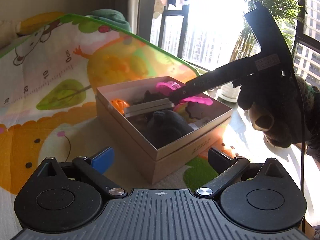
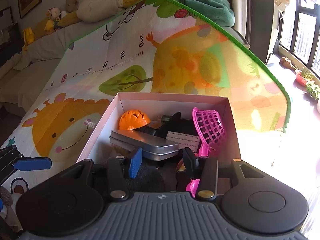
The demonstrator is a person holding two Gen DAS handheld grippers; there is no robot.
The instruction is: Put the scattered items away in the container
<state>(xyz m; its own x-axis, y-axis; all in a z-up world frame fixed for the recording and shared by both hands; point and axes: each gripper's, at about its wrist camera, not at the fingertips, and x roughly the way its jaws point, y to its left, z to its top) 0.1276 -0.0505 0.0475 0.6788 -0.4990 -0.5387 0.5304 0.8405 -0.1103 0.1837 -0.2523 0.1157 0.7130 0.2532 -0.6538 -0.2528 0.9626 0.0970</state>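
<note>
- Sunlit room, cartoon play mat [image 2: 84, 92] over a sofa; cardboard box [image 2: 100, 128] sits on it by the window.
- Right gripper [image 2: 163, 161] hangs over the box's near end, jaws part-way apart, nothing pinched; silver metal tin [image 2: 144, 143] lies just ahead of the blue pad.
- Left gripper [image 1: 160, 158] spread wide, empty, just short of the box's near corner.
- Box holds the tin, an orange toy helmet [image 2: 134, 120], a pink mesh scoop [image 2: 210, 129], dark fabric [image 1: 166, 126] and a printed card [image 2: 183, 139].
- Gloved hand [image 1: 270, 116] grips the right gripper's handle.
</note>
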